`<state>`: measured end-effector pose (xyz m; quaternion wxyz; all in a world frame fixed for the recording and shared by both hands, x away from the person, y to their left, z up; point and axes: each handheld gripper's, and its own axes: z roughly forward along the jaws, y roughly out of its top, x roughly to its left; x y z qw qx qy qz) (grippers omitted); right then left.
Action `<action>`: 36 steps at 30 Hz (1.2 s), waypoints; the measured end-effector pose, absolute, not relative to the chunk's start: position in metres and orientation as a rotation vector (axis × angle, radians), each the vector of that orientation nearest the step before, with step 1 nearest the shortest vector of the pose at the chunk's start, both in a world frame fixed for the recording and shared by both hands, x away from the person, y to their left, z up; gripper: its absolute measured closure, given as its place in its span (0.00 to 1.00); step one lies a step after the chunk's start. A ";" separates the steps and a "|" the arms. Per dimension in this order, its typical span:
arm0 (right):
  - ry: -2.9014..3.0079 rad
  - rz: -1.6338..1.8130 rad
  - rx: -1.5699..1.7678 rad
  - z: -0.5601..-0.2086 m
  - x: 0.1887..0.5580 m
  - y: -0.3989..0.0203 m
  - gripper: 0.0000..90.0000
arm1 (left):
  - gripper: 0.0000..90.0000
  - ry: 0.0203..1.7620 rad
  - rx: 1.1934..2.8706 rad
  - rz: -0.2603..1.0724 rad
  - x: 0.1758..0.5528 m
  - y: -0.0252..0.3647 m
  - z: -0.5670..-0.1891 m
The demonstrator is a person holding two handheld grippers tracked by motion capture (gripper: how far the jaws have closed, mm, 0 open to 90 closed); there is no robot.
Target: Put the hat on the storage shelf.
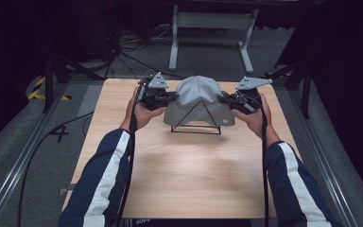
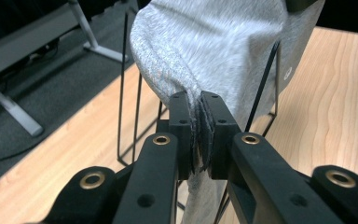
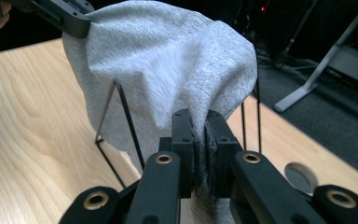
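A person sits at the near edge of a light wooden table (image 1: 179,175), both forearms in dark sleeves (image 1: 101,184) with a white stripe reaching forward across it.

Toward the far half of the table, each hand holds a black two-jaw gripper. The left gripper (image 1: 169,98) is left of centre and the right gripper (image 1: 225,99) is right of centre, both pointing inward at each other.

Between them is a grey cap (image 1: 198,101), made of soft knit fabric, draped over a thin black wire stand (image 1: 196,124) shaped like a triangle. The stand rests on the table, and the cap's lower edge hangs down past the stand's upper part.

In the left gripper view, the left gripper (image 2: 199,105) is clamped on a fold of the cap's (image 2: 214,46) left edge, fabric pinched between the jaws. In the right gripper view, the right gripper (image 3: 199,122) is likewise clamped on the cap's (image 3: 168,60) right edge, and the left gripper appears at the top left corner, touching the cap's other side.

Beyond the table, a grey floor (image 1: 208,52) holds a white metal frame (image 1: 212,23) and loose cables.
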<state>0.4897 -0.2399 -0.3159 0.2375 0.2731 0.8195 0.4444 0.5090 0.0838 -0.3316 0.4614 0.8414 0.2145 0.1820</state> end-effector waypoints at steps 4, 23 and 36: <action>2.271 1.205 0.762 -0.330 0.491 -0.240 0.94 | 0.93 0.533 2.099 0.437 0.510 0.082 -0.347; 2.327 1.132 0.864 -0.381 0.498 -0.243 0.94 | 0.94 0.578 2.166 0.421 0.513 0.076 -0.392; 2.320 1.099 0.890 -0.403 0.501 -0.240 0.93 | 0.94 0.596 2.194 0.423 0.514 0.072 -0.414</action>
